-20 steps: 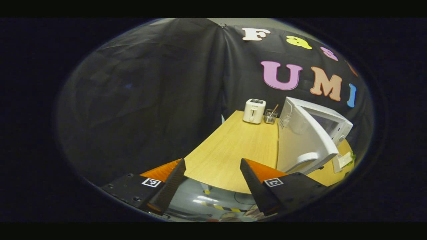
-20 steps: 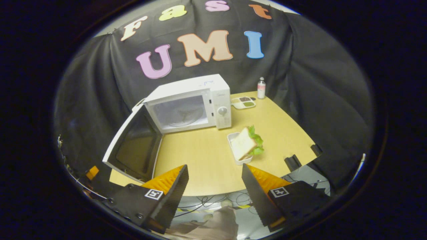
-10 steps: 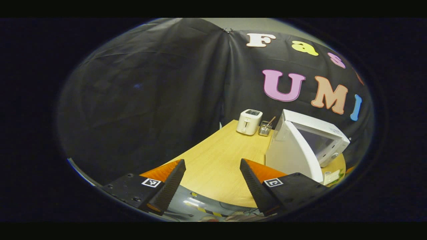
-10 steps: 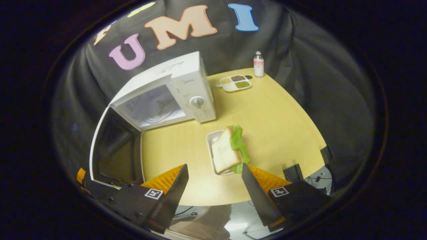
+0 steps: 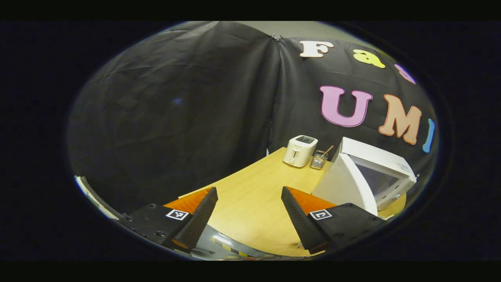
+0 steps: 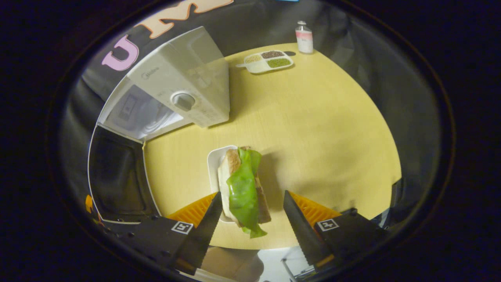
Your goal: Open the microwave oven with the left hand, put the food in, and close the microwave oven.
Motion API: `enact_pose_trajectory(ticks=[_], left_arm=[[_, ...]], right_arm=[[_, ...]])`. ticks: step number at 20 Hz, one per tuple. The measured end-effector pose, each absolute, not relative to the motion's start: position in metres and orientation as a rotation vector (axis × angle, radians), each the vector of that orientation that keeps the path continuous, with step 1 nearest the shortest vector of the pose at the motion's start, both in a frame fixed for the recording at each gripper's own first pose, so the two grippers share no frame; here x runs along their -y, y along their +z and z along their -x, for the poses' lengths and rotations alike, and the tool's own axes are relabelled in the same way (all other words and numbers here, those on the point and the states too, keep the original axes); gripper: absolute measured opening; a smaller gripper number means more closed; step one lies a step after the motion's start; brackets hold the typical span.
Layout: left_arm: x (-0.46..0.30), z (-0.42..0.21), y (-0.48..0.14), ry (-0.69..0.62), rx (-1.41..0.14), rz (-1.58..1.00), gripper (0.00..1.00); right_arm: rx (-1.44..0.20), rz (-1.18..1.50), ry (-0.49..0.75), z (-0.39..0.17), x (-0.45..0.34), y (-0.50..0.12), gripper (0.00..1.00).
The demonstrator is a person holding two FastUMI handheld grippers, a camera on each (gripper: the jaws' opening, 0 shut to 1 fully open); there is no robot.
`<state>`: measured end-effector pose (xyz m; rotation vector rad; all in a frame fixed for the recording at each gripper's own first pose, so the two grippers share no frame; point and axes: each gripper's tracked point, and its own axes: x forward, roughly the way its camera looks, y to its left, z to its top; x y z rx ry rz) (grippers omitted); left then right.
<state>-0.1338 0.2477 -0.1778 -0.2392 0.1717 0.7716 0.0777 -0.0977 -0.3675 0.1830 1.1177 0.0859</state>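
Since a second ago my right gripper (image 6: 250,213) has dropped in over the sandwich (image 6: 242,188), which now sits between its spread fingers instead of well ahead of them, while my left gripper (image 5: 247,213) has backed off from the microwave door (image 5: 344,188). From the left gripper view, I see my jaws standing apart with nothing between them, above the near edge of the wooden table (image 5: 254,188); the microwave (image 5: 375,168) is off to the right with its door swung wide, and a toaster (image 5: 300,150) and a small wire holder (image 5: 318,159) stand at the table's far end. From the right gripper view, the jaws are open either side of the sandwich, not pressing it; it lies in a white tray (image 6: 214,164) in front of the microwave (image 6: 184,82), whose open door (image 6: 117,176) is at the left. A sectioned dish (image 6: 266,62) and a bottle (image 6: 304,37) stand at the far edge.
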Motion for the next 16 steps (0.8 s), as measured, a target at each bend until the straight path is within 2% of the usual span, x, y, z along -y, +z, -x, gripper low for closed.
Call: enact_pose_trajectory(ticks=[1, 2, 3, 4, 5, 6, 9, 10, 11, 12, 13, 14, 16], left_arm=[[-0.248, 0.135, -0.179, 0.773, -0.170, 0.246, 0.96], [-0.247, 0.135, -0.179, 0.774, -0.171, 0.249, 0.94], [-0.244, 0.132, -0.179, 0.776, -0.172, 0.250, 0.96], [-0.241, 0.129, -0.179, 0.775, -0.172, 0.250, 0.96], [-0.234, 0.120, -0.178, 0.775, -0.170, 0.250, 0.96], [-0.230, 0.114, -0.177, 0.773, -0.170, 0.252, 0.96], [-0.219, 0.109, -0.178, 0.759, -0.169, 0.258, 0.96], [-0.217, 0.108, -0.177, 0.755, -0.167, 0.255, 0.96], [-0.215, 0.107, -0.176, 0.753, -0.167, 0.251, 0.96], [-0.214, 0.107, -0.175, 0.752, -0.169, 0.246, 0.96], [-0.213, 0.108, -0.174, 0.751, -0.171, 0.240, 0.96], [-0.212, 0.108, -0.173, 0.750, -0.171, 0.235, 0.94], [-0.211, 0.111, -0.172, 0.753, -0.178, 0.230, 0.96]], right_arm=[[-1.132, -0.211, 0.096, -0.080, 0.096, -0.371, 0.88], [-1.141, -0.231, 0.103, -0.081, 0.096, -0.374, 0.96], [-1.147, -0.252, 0.123, -0.082, 0.094, -0.375, 0.80], [-1.154, -0.290, 0.153, -0.081, 0.088, -0.376, 0.77], [-1.165, -0.321, 0.173, -0.081, 0.084, -0.378, 0.65], [-1.181, -0.329, 0.189, -0.078, 0.084, -0.381, 0.59], [-1.171, -0.322, 0.237, -0.076, 0.082, -0.380, 0.53], [-1.182, -0.333, 0.247, -0.074, 0.081, -0.380, 0.60], [-1.186, -0.333, 0.254, -0.074, 0.081, -0.380, 0.47], [-1.181, -0.328, 0.258, -0.075, 0.082, -0.380, 0.53], [-1.167, -0.352, 0.259, -0.075, 0.079, -0.375, 0.53], [-1.160, -0.357, 0.254, -0.077, 0.078, -0.376, 0.44], [-1.149, -0.358, 0.248, -0.077, 0.078, -0.375, 0.29]])
